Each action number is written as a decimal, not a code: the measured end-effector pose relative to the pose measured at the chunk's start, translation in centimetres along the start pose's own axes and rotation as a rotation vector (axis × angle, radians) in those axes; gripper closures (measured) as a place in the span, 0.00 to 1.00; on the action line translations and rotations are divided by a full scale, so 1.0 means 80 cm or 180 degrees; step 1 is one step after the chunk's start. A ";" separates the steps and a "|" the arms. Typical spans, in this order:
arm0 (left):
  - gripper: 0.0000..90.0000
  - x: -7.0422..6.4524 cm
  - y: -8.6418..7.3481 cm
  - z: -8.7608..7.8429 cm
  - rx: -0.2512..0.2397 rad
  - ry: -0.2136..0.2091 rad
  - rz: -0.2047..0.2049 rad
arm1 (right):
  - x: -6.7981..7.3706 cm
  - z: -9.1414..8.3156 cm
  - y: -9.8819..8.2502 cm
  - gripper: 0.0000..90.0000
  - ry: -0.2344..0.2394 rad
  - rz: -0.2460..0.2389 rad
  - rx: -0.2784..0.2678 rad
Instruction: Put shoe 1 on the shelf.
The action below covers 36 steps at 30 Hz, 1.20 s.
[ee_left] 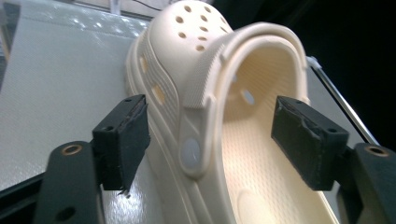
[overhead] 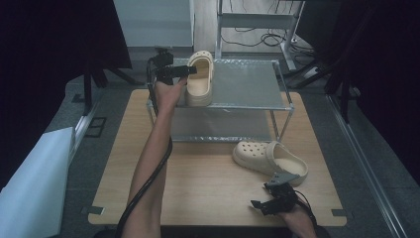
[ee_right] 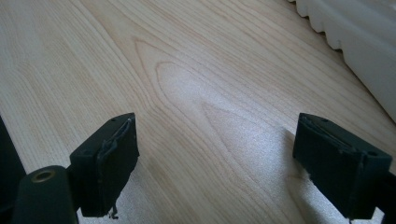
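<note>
A cream clog (overhead: 200, 82) stands on the top shelf of a metal rack (overhead: 247, 84), toe pointing away. My left gripper (overhead: 190, 71) is at its heel end with jaws open. In the left gripper view the left gripper (ee_left: 212, 135) straddles the clog's (ee_left: 205, 60) side wall and strap: one pad outside, one inside the foot opening, neither pressing on it. A second cream clog (overhead: 270, 161) lies on the wooden table (overhead: 208, 183). My right gripper (overhead: 262, 196) rests just in front of it, near the table's front edge, open over bare wood (ee_right: 187, 93) with nothing between its jaws (ee_right: 215, 163).
The rack's lower shelf (overhead: 223, 124) sits under the top one, with thin metal posts at the corners. The second clog's ridged sole edge (ee_right: 359, 42) lies to the upper right in the right gripper view. A pale board (overhead: 34, 178) leans left of the table.
</note>
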<state>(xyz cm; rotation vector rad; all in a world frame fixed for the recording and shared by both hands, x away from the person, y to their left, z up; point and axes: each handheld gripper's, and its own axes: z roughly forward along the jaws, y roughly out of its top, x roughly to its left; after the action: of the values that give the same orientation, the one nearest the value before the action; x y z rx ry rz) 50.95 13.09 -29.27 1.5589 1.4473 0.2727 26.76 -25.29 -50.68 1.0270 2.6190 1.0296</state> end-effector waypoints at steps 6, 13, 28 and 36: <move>0.27 0.008 -0.013 -0.013 -0.0011 -0.0242 -0.0021 | 0.000 0.000 0.000 0.15 0.0016 -0.0020 0.0010; 0.25 0.017 -0.034 -0.028 0.0004 -0.0442 0.0004 | 0.001 0.000 0.000 0.15 0.0022 -0.0034 -0.0015; 0.21 0.028 -0.067 -0.064 -0.0002 -0.0686 0.0043 | 0.001 -0.002 0.001 0.15 0.0012 -0.0020 -0.0075; 0.16 0.027 -0.092 -0.082 0.0051 -0.0668 0.0204 | 0.000 -0.002 0.001 0.15 0.0020 -0.0012 -0.0084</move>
<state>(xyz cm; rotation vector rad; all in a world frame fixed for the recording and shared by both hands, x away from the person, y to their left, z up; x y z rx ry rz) 42.06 16.93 -32.26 1.5981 1.2410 0.1307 26.72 -25.31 -50.50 1.0144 2.6040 1.0652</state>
